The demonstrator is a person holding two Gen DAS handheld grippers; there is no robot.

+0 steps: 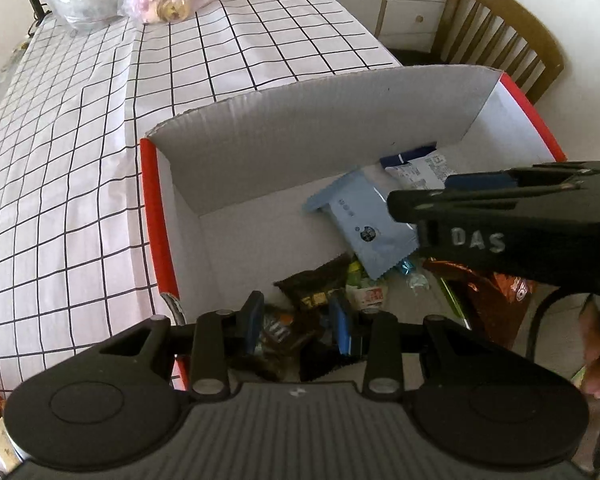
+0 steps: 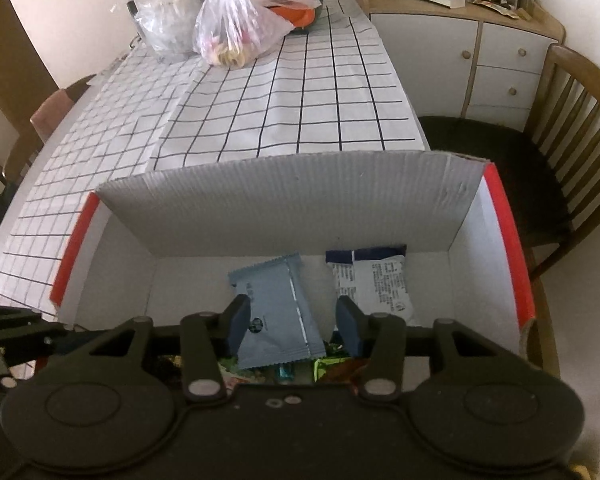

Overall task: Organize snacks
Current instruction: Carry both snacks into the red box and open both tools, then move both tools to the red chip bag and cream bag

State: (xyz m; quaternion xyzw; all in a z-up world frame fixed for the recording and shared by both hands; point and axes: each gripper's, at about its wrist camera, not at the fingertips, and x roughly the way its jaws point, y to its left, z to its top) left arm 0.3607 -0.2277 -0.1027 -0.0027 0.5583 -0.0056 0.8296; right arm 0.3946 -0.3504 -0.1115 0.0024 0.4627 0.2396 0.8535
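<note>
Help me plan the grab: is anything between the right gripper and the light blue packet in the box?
Nothing visible does. The open right gripper hangs over the packet in the box, a finger to each side in its own view; no snack lies on it.

Box point(image 2: 260, 208) sitting on table point(image 2: 300, 100), two packets lying side by side inside, one point(image 2: 276, 304) at 9 o'clock of other point(image 2: 376, 284); bags point(image 2: 236, 28) sitting at table's 12 o'clock end.
</note>
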